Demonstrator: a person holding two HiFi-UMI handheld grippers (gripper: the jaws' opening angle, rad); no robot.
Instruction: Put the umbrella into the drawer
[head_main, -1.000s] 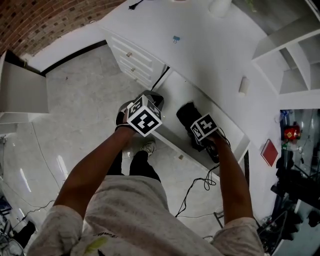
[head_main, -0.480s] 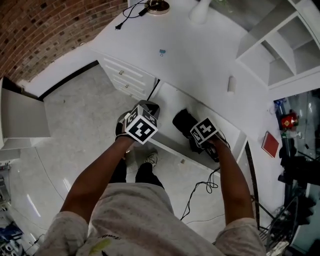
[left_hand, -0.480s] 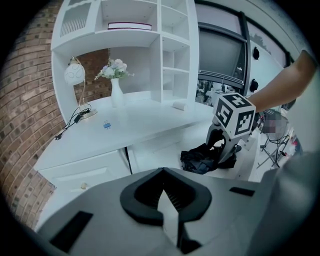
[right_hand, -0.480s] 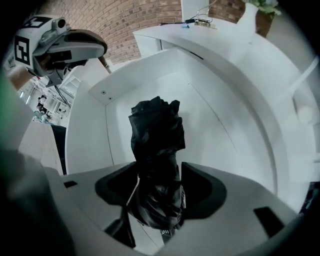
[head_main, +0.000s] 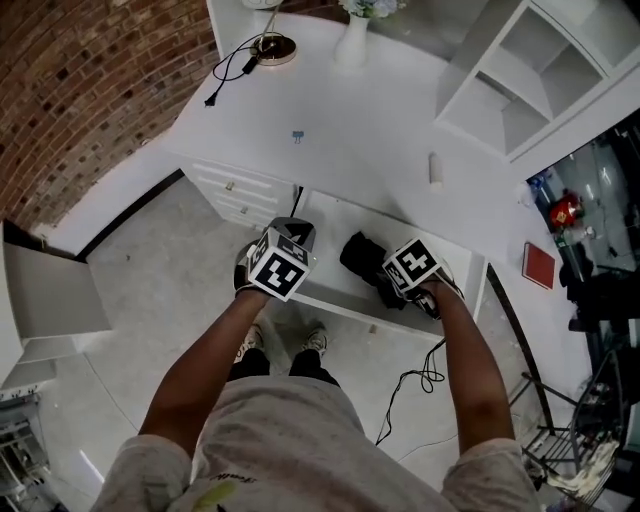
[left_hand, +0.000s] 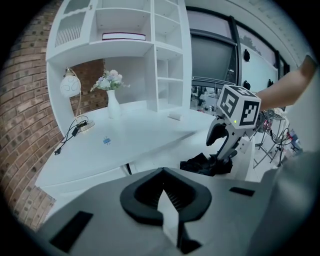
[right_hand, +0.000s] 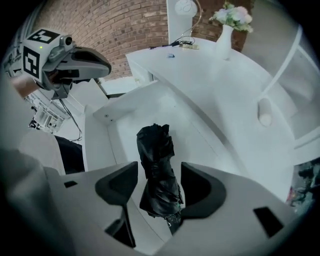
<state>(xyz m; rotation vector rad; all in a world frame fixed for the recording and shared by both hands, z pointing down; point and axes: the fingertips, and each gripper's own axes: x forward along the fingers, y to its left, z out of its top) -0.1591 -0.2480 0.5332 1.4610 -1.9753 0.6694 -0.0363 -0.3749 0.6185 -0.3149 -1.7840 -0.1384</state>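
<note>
Right tool (right_hand: 160, 176) is clamped on the umbrella (right_hand: 156, 150), one jaw on each side of its near end, and the fabric fills the gap between them. Umbrella is black and folded short, with glossy crumpled fabric bunched in loose folds. It is thicker at the near end, where a bit of handle or strap pokes out under the fabric. It sits inside the open drawer (right_hand: 97, 150). Its far end lies on the drawer's white bottom and points toward the drawer's back; its near end is at the tool, over the drawer's front part. It is apart from the drawer's side wall nearest the left tool (left_hand: 162, 195). Left tool's jaws are together, and it hovers at the drawer's front corner on that side, outside the drawer. Drawer is white and stands open under the white counter (head_main: 350, 130). Behind the drawer on the counter are a white vase (head_main: 352, 45) with flowers and a lamp base (head_main: 272, 47) with a cord.
</note>
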